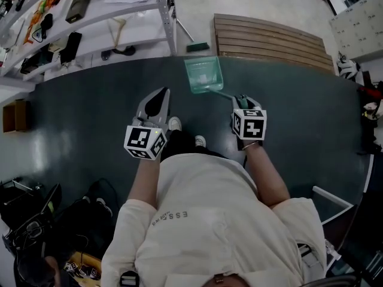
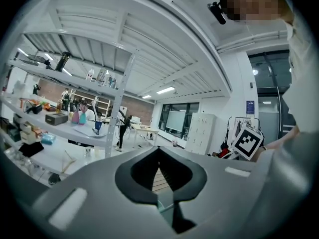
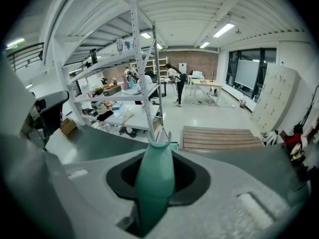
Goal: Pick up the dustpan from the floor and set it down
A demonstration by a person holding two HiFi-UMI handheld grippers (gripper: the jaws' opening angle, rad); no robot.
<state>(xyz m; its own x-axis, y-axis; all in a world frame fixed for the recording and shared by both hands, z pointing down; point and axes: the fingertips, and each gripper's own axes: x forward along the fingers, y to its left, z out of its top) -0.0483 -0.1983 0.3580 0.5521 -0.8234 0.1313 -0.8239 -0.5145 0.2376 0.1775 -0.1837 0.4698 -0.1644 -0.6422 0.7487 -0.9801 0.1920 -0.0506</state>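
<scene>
The right tongs (image 1: 241,101) are clenching the thin teal handle (image 3: 155,173) of the dustpan (image 1: 204,75), which is jutting forward over the dark floor (image 1: 90,130), pan end farthest from the person. The left tongs (image 1: 159,98) are sitting pressed together, holding nothing. The dustpan is looking like light, stiff, see-through plastic. Being smooth, it could swing in the grip, so gripping nearer the pan would likely steady it. Whether it is clearing the floor is hard to tell from above. In the right gripper view the handle is hiding most of the pan.
</scene>
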